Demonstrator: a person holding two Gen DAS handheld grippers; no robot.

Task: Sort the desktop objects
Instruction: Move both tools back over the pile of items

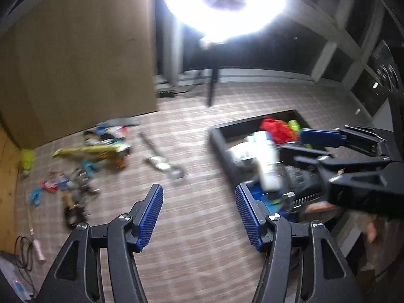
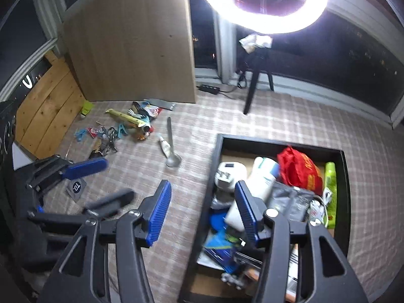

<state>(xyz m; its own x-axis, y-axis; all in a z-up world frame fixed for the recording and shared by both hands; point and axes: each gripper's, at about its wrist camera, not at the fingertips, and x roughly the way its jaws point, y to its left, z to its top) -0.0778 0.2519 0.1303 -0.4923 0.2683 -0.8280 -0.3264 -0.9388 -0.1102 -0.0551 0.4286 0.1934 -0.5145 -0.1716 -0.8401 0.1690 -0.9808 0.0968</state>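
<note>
A black box [image 2: 219, 151] on the checked cloth holds a white bottle [image 2: 262, 176], a red bag [image 2: 298, 169], a green bottle [image 2: 330, 184] and several packets. My right gripper [image 2: 203, 212] hovers open over the box's left rim, holding nothing. Left of the box lies a heap of loose items: a yellow packet [image 1: 91, 149], blue clips [image 1: 88, 166], a metal spoon [image 1: 174, 173] beside a tube [image 1: 159, 162]. My left gripper [image 1: 199, 214] stands open and empty above bare cloth between heap and box [image 1: 219, 149]. Each gripper shows in the other's view, right gripper [image 1: 298, 146], left gripper [image 2: 116, 179].
A bright ring light [image 2: 262, 2] on a black tripod [image 2: 252, 91] stands behind the cloth. An upright wooden panel [image 2: 131, 50] is at the back left, a power strip [image 2: 209, 89] beside it. A pink-handled tool and cables [image 1: 35, 247] lie at the near left.
</note>
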